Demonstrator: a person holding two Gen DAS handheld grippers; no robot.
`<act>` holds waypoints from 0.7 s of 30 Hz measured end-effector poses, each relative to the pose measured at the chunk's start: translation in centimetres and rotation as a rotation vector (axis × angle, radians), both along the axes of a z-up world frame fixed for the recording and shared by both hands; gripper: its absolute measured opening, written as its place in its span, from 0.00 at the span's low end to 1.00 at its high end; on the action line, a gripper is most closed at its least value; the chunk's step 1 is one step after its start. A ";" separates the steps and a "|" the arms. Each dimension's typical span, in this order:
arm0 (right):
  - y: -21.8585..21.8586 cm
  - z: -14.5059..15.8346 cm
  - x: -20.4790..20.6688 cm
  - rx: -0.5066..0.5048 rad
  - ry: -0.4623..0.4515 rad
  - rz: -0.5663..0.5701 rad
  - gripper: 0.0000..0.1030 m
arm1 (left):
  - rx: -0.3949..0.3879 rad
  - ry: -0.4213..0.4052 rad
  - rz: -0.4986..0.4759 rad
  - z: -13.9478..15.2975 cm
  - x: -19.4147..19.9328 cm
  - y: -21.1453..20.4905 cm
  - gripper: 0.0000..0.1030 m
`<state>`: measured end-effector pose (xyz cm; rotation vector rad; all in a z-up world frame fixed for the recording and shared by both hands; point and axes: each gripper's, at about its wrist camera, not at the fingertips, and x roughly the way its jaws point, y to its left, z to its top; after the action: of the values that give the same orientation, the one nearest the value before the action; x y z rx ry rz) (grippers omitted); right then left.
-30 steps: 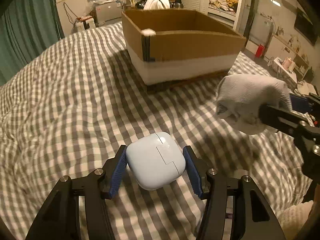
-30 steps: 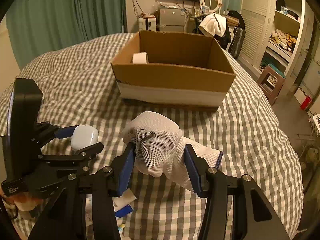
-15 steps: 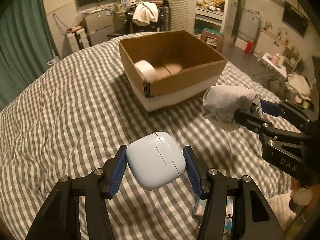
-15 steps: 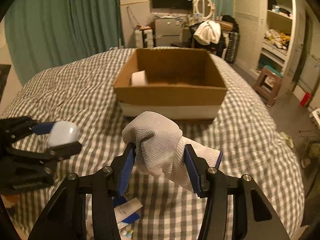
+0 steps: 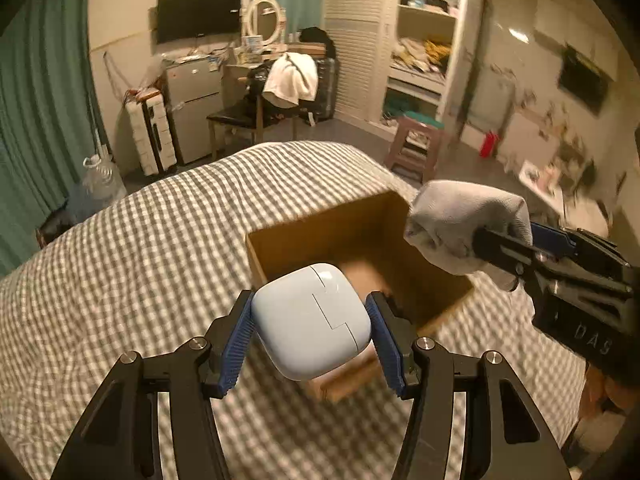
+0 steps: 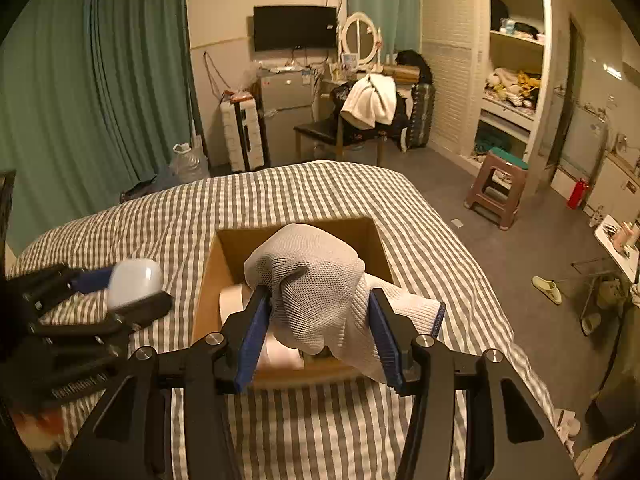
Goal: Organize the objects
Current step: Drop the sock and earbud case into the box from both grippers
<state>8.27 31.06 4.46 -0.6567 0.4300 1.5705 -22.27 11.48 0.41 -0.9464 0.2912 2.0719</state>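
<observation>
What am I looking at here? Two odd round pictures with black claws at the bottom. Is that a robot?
No robot: a person holds a two-finger claw in each hand, each with a wide-angle camera looking along its fingers. One picture is from the left claw, one from the right. The left gripper is shut on a pale blue case. The right gripper is shut on a white knit glove. Both hang over an open cardboard box standing on a checked bedspread.
</observation>
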 end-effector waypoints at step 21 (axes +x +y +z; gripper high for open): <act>5.3 -2.4 3.2 -0.060 0.188 -0.105 0.74 | -0.040 0.022 -0.045 -5.9 0.7 2.7 0.89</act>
<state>11.43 36.35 2.08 -0.5254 0.6438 1.5298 -21.55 14.15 -5.52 -0.9334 0.3634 2.0433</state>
